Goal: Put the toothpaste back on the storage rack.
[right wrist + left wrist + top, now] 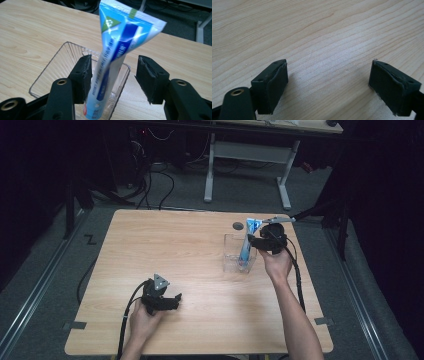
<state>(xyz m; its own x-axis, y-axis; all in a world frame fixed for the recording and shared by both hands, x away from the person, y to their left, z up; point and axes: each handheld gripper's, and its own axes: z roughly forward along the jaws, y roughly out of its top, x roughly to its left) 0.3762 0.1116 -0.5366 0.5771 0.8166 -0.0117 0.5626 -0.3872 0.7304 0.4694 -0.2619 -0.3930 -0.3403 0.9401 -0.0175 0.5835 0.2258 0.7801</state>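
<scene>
While my right gripper [256, 241] stands open, the toothpaste tube [246, 245] sits upright in the clear box [231, 255].

From above, I see the box on the far right part of the table [165, 245], with my right gripper just beside the tube, and my left gripper [172, 301] low near the table's front edge. Looking along my left gripper [328, 82], its jaws are wide apart over bare wood. Looking along my right gripper [113, 77], the tube [117, 50] leans by one jaw, while the other stands clear of it.

Black tongs [175, 299], trailing black cables.
</scene>
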